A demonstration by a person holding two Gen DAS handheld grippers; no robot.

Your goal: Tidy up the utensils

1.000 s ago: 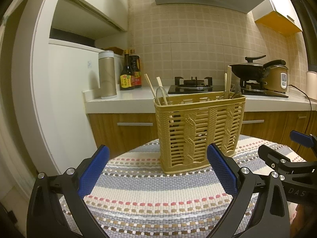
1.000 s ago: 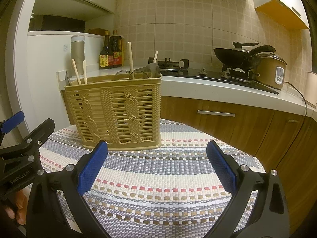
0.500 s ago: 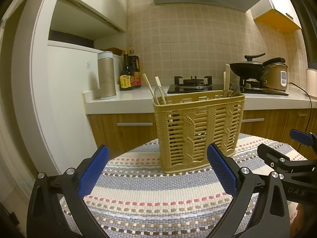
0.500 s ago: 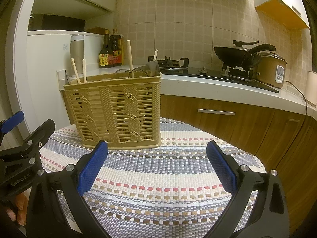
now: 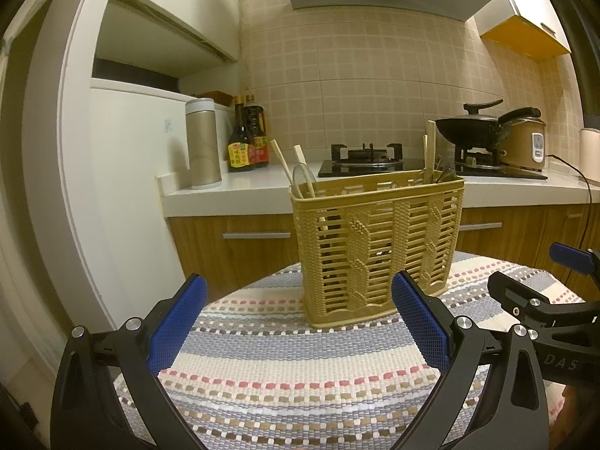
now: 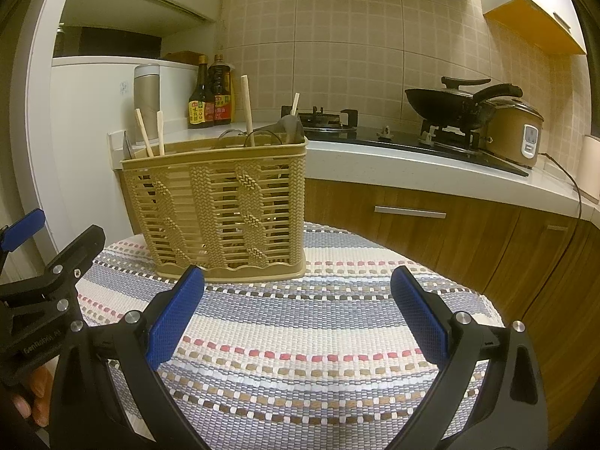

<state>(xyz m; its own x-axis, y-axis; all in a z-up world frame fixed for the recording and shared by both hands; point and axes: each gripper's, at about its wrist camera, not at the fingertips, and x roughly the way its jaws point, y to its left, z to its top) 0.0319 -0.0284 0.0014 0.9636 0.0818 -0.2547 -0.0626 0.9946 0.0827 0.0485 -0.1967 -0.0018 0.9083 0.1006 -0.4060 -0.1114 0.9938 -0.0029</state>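
A tan woven plastic utensil basket stands upright on a round table with a striped woven cloth; it also shows in the right wrist view. Chopsticks and a clear utensil stick out at its left end, and wooden handles and dark utensils at its right end. My left gripper is open and empty, just in front of the basket. My right gripper is open and empty, in front of the basket and to its right. Each gripper shows at the edge of the other's view.
Behind the table runs a white kitchen counter with wooden drawers, a metal flask, sauce bottles, a gas hob, a black wok and a rice cooker. A white fridge stands at left.
Both views have shifted slightly; the basket sits a little higher in the frames. Both grippers stay open and empty.
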